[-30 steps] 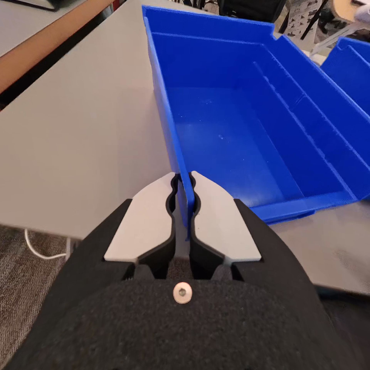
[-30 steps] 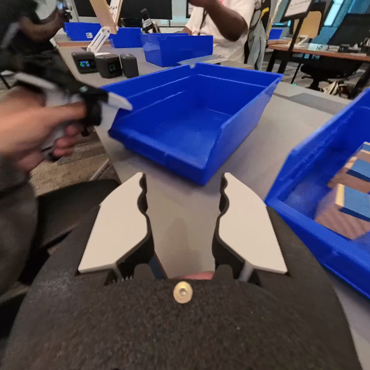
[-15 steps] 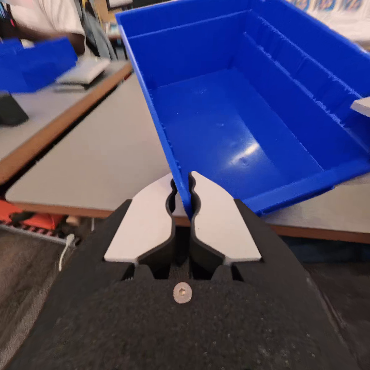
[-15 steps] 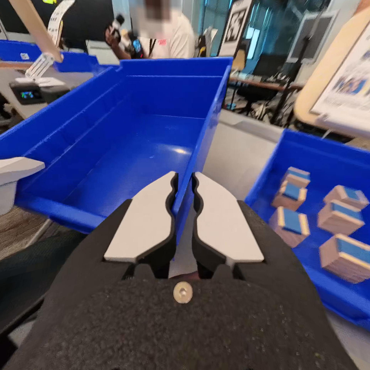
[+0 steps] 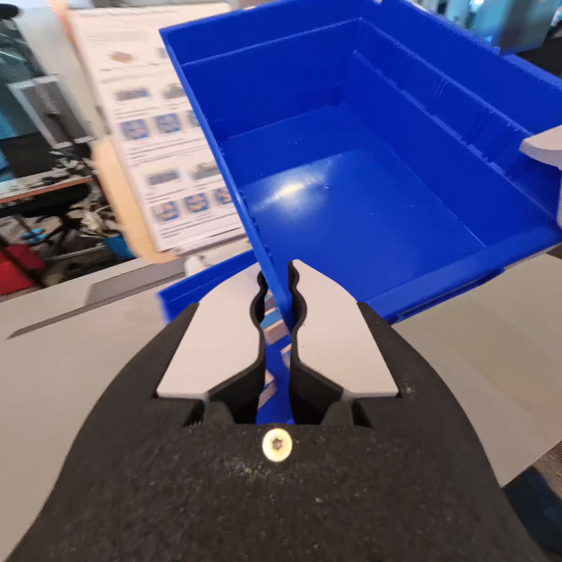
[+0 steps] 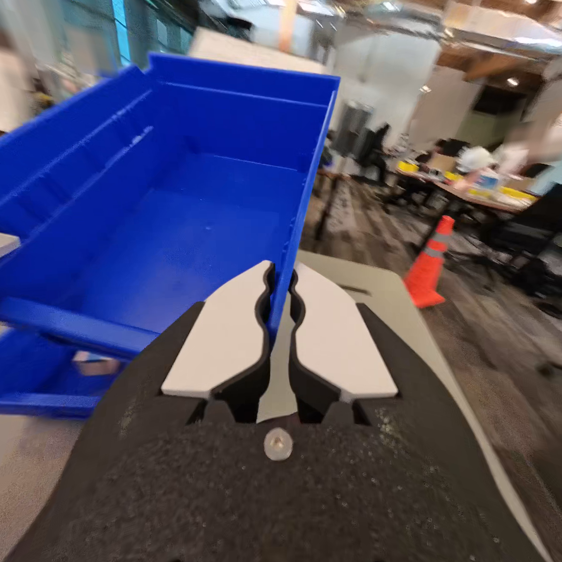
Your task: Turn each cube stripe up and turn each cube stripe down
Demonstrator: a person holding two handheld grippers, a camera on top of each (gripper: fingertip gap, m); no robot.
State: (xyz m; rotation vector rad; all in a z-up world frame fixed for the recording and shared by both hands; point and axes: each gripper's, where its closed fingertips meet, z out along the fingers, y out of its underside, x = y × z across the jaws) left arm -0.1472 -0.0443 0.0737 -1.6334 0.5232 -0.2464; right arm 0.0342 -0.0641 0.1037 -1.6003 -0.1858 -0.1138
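Observation:
An empty blue bin (image 5: pixel 365 213) hangs tilted in the air above the table. My left gripper (image 5: pixel 277 269) is shut on its left wall. My right gripper (image 6: pixel 282 266) is shut on its right wall, and the bin (image 6: pixel 182 243) fills the left of that view. A second blue bin (image 5: pixel 194 289) lies below it on the table and holds wooden cubes with blue faces (image 5: pixel 273 327). One cube (image 6: pixel 94 366) shows under the raised bin in the right wrist view. The other cubes are hidden.
The grey table (image 5: pixel 76 380) runs under both bins; its right edge (image 6: pixel 419 319) is close to my right gripper. A poster board (image 5: pixel 158 137) stands behind the table. An orange cone (image 6: pixel 431 261) stands on the floor to the right.
My right gripper went from open to shut on the empty bin's right wall. Both grippers have lifted the bin off the table and carried it over the bin with the cubes.

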